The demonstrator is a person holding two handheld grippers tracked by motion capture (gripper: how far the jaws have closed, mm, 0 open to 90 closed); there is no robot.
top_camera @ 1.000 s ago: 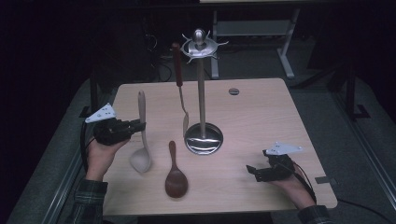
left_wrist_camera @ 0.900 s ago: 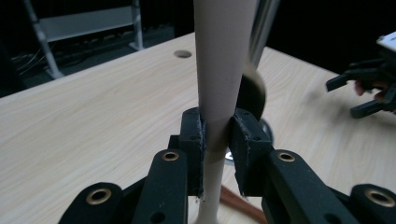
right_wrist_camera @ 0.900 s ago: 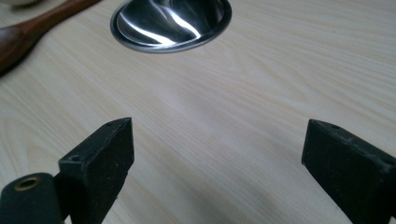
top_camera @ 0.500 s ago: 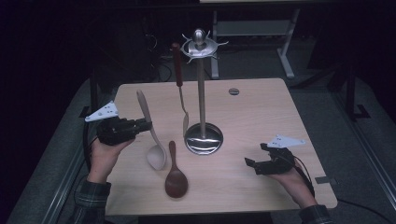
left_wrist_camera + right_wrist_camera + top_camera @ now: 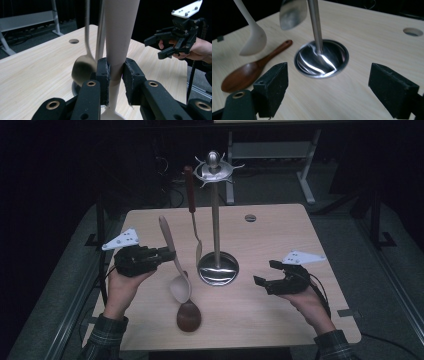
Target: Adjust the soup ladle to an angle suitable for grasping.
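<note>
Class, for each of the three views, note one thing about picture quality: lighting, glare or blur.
High view: the surroundings are dark and the table is lit. Left gripper view: the pale spoon handle, clamped in the left tool, is soft and close. Right gripper view: glare streaks the steel stand base, and the hanging metal spoon is blurred.

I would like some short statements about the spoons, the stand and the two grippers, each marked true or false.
1. The left gripper is shut on the pale spoon. True.
2. The brown wooden spoon hangs from the stand. False: it lies on the table.
3. The right gripper holds nothing. True.
4. A metal spoon with a dark handle hangs from the stand. True.
5. The pale spoon lies flat on the table. False: it is held tilted, bowl downward.
</note>
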